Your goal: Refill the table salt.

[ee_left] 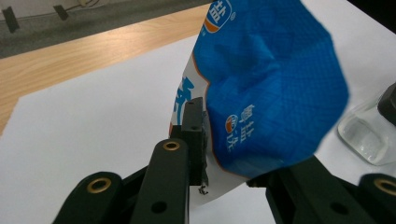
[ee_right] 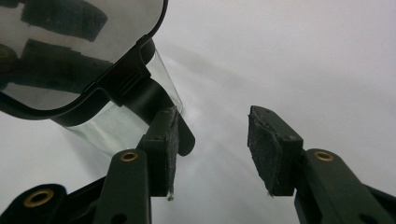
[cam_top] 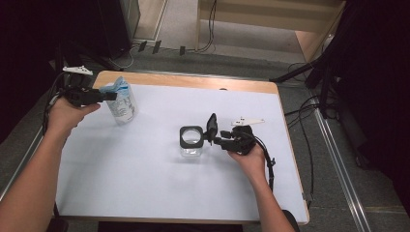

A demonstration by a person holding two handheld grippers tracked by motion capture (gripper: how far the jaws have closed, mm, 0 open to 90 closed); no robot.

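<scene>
- Evidently the work in hand is getting salt from a blue and white salt bag (cam_top: 121,100) into a clear jar (cam_top: 191,145) with a black square lid frame; the step looks like the pick-up of the bag.
- The left gripper (cam_top: 110,95) sits at the far left of the white mat (cam_top: 159,193), its jaws reaching in on the bag's crumpled top.
- In the left gripper view the bag (ee_left: 271,88) lies between the jaws, and the left-hand pad (ee_left: 194,135) is pressed against the folded edge; the jaws read as clamped on the bag, whose base seems to rest on the mat.
- The right gripper (cam_top: 212,137) is at the middle of the mat, just beside the jar on its right.
- In the right gripper view its jaws stand apart with bare mat between them; one pad (ee_right: 163,149) is touching or nearly touching the black latch tab of the jar (ee_right: 116,126), the other pad (ee_right: 268,149) is free. It grips nothing.
- The flip lid (cam_top: 211,123) appears tilted up, so the jar is probably open already.
- Next, I judge, the bag must be lifted and carried across to the jar, well apart from it now, then tipped over the mouth.
- That calls for a firm hold on the soft top, and the right gripper steadying the jar so it does not slide.
</scene>
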